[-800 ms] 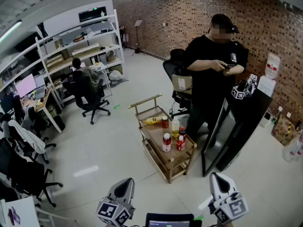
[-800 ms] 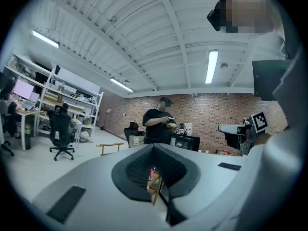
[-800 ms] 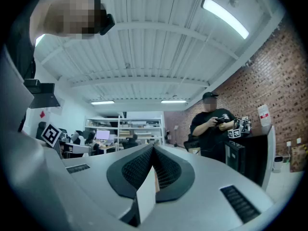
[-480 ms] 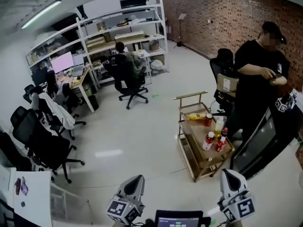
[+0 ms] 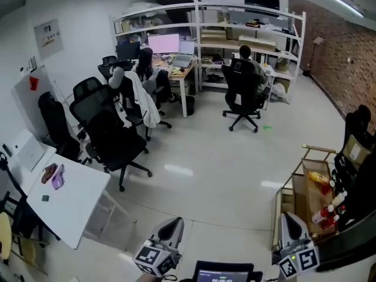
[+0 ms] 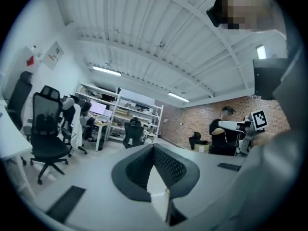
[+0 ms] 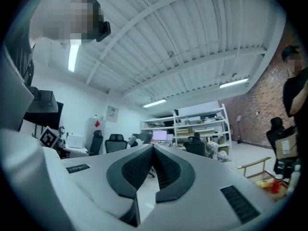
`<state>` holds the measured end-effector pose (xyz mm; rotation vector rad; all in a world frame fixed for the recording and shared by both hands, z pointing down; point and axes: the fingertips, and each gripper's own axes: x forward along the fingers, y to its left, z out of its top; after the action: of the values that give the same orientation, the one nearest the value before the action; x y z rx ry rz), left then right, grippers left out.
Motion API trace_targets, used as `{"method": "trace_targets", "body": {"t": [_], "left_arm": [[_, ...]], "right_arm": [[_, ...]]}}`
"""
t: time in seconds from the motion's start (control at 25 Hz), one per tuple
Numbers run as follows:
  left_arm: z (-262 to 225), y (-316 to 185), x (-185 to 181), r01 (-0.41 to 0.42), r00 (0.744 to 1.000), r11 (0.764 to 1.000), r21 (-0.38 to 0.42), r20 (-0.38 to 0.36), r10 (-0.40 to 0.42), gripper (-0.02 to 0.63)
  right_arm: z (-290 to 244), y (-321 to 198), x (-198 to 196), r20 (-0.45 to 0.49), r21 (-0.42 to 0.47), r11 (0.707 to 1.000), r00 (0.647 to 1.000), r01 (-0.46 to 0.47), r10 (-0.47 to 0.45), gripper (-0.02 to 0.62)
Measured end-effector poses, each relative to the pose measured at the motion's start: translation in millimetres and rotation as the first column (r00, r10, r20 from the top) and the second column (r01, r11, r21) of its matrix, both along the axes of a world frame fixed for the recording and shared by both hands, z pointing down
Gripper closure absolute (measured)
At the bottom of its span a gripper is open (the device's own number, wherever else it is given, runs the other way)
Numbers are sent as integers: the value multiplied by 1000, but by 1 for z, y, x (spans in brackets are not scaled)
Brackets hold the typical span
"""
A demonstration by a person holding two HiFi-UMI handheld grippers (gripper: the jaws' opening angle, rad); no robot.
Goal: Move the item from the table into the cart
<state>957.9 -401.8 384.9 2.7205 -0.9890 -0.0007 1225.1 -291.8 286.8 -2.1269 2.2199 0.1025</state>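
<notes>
Task barely begun: the left tongs (image 6: 154, 146) and right tongs (image 7: 153, 148) are both pressed together and empty, the cart (image 5: 302, 192) carries bottles (image 5: 326, 211), and the small items (image 5: 53, 175) to fetch lie on the white tabletop (image 5: 76, 204), well apart from the cart.

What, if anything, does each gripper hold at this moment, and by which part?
Nothing is held. The left gripper has its jaws closed together with nothing between them, and so does the right gripper.
</notes>
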Motion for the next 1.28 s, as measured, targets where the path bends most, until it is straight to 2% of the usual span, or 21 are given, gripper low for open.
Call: {"method": "trace_targets", "body": {"t": [0.16,0.32,0.4,0.52,0.72,0.84,1.16,1.28], "left_arm": [[-11,-44,-68,134,991,991,16,-11,-134,611],[-18,-80,-141,299,954,954,35,-3,-299,611],[-21,-93,-172,387,922,921,38,-4,-387,611],[-26,-109,-216,502,865,864,46,-6,-503,611],[-27,-130,-311,621,781,780,71,29,-624,611],[-24,-137,-385,680,732,731,61,15,-681,611],[-13,-140,-614,789,612,610,76,2,-791,611],[-7,-139,-694,830,555,554,69,14,-832,611]], "right_arm": [[-2,-87,-62,8,4,989,989,150,-150,615],[0,-163,-127,41,19,949,948,316,-316,615],[1,-196,-156,42,20,915,914,404,-405,615],[7,-241,-202,49,15,848,847,530,-530,614],[16,-307,-315,62,12,730,729,683,-682,615],[22,-336,-397,66,0,672,670,741,-739,614],[35,-389,-637,31,-11,550,551,835,-834,615],[36,-402,-726,26,-15,485,485,875,-874,615]]}}
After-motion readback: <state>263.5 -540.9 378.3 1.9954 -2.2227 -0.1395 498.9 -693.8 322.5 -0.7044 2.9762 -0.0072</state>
